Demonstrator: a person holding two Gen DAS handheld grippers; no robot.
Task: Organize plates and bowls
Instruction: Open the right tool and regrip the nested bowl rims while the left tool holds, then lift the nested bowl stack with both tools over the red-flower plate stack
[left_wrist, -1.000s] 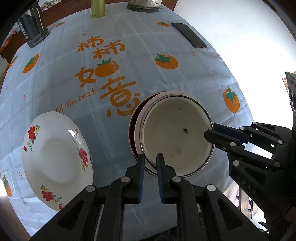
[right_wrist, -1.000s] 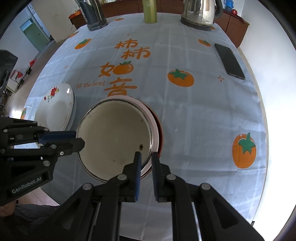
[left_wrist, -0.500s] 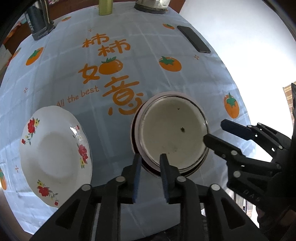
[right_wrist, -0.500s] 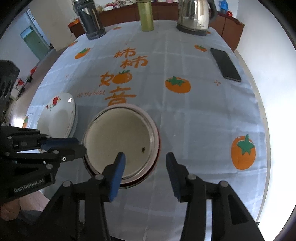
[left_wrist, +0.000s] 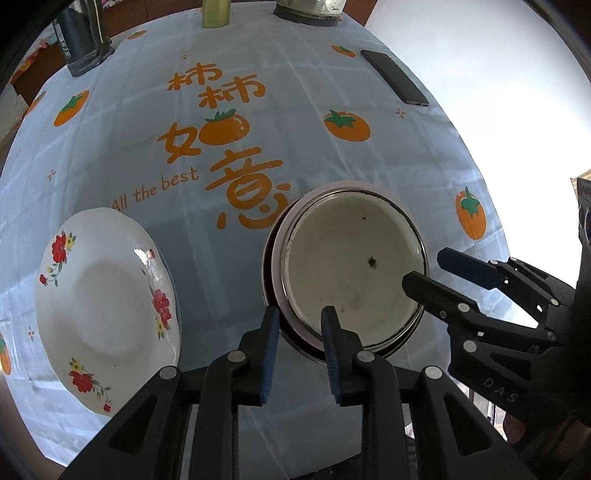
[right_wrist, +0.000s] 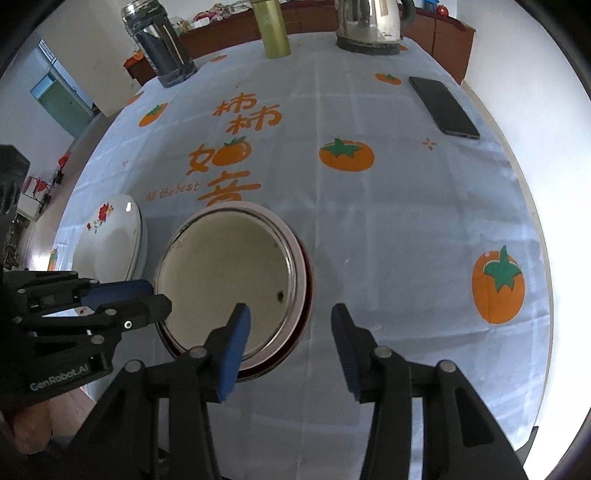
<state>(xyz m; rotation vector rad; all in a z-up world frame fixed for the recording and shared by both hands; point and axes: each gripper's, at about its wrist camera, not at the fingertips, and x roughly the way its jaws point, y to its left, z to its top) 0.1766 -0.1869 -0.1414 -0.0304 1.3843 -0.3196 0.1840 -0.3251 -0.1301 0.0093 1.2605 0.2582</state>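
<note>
Change: a second ago both grippers pinched the rim of the cream enamel bowl (left_wrist: 351, 266), the left gripper (left_wrist: 300, 334) at the near rim and the right gripper (right_wrist: 290, 334) at the far side; both have since let go.
Left jaws: parted, straddling the bowl's near rim low in the left wrist view, pads off it as far as can be seen.
Right jaws: spread wide, one blue pad over the bowl's inside, the other over bare tablecloth (right_wrist: 406, 229); nothing pinched.
Meaning: the bowl now sits nested in a dark red bowl (right_wrist: 306, 291), so this stacking step looks finished (a release, by my reading, not a slip).
Bowl place: lower centre of both views, near the table's front edge.
Left to do: the floral plate (left_wrist: 107, 317) at lower left stands apart from the stack; in the right wrist view it seems to rest on another plate, though I cannot tell for sure.
Bowl material: enamelled metal by its look, round, smooth, thin dark rim, a few dark specks inside.
Plate material: glossy white, likely ceramic, shallow with a wavy edge and red flower sprays.
Cloth: pale blue check, soft, printed with orange persimmons and lettering.
Elsewhere: a black phone (right_wrist: 443, 107) at upper right, a kettle (right_wrist: 369, 26) and a green bottle (right_wrist: 273, 29) along the top.
</note>
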